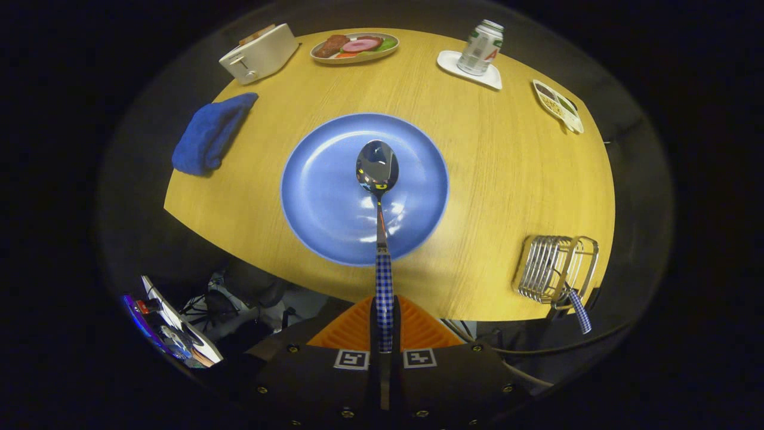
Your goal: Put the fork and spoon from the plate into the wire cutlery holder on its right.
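Gripper view confirms your gripper (384, 325) clamps the spoon (378, 179) above the plate (316, 191); carry it right, to the wire cutlery holder (552, 269).

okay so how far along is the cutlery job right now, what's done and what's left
Done, it seems: a checked handle already sticks out of the wire holder, likely the fork. In hand: the gripper is shut on the spoon, held above the blue plate. Left: carry the spoon right and drop it into the holder.
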